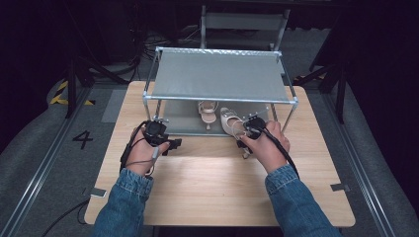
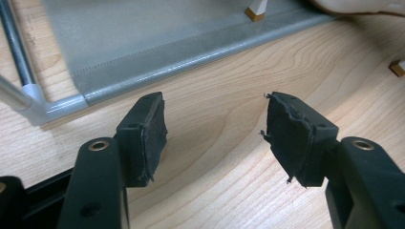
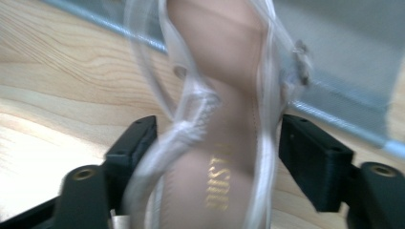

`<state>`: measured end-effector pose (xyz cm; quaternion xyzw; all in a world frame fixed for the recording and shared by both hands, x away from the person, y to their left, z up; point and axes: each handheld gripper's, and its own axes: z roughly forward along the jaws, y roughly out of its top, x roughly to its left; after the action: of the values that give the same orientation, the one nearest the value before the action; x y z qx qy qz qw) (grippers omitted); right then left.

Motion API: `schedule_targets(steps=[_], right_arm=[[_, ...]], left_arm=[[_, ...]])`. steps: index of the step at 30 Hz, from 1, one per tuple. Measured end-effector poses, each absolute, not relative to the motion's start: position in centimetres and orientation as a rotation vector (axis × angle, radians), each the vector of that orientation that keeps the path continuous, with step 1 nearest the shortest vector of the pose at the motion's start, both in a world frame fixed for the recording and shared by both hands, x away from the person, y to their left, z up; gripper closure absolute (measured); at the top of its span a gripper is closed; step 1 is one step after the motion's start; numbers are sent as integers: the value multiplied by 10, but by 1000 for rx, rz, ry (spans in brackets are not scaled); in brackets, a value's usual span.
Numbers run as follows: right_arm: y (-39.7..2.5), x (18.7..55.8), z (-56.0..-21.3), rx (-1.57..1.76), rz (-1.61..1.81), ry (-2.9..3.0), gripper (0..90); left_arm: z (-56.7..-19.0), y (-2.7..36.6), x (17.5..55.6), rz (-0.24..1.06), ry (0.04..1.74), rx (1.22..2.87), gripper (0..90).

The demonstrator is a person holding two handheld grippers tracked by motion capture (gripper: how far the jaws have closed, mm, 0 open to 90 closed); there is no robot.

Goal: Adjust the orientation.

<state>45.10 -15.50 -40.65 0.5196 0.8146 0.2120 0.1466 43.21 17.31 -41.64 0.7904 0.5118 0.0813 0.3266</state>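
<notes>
The right gripper [image 3: 217, 157] is set astride the heel end of a pale heeled sandal [image 3: 224, 95]; its jaws stand beside the sandal's sides, and firm contact cannot be confirmed, the picture being blurred. The sandal [image 1: 231, 123] is seen lying at the front edge of the rack's lower shelf [image 1: 183, 121], partly over the table [image 1: 217, 187]. A second sandal [image 1: 208, 112] is already placed on that shelf. The left gripper [image 2: 215, 136] is held wide and empty over bare wood. Risk is judged as follows: the loose straps may be pinched instead of the sole, so that the sandal twists or drops, and the neighbouring sandal may be struck.
</notes>
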Motion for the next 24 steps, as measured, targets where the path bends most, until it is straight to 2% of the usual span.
schedule_targets(steps=[8,13,17,24], right_arm=[[-168,424,-380,1458,724,2319,293],[-178,402,-373,1440,690,2365,384],[-185,391,-380,1435,671,2395,391],[-191,392,-408,1460,623,2413,384]], left_arm=[[-417,167,436,203,1329,2081,388],[-417,164,437,197,1315,2097,388],[-417,162,438,201,1316,2092,388],[-417,164,437,203,1321,2088,388]])
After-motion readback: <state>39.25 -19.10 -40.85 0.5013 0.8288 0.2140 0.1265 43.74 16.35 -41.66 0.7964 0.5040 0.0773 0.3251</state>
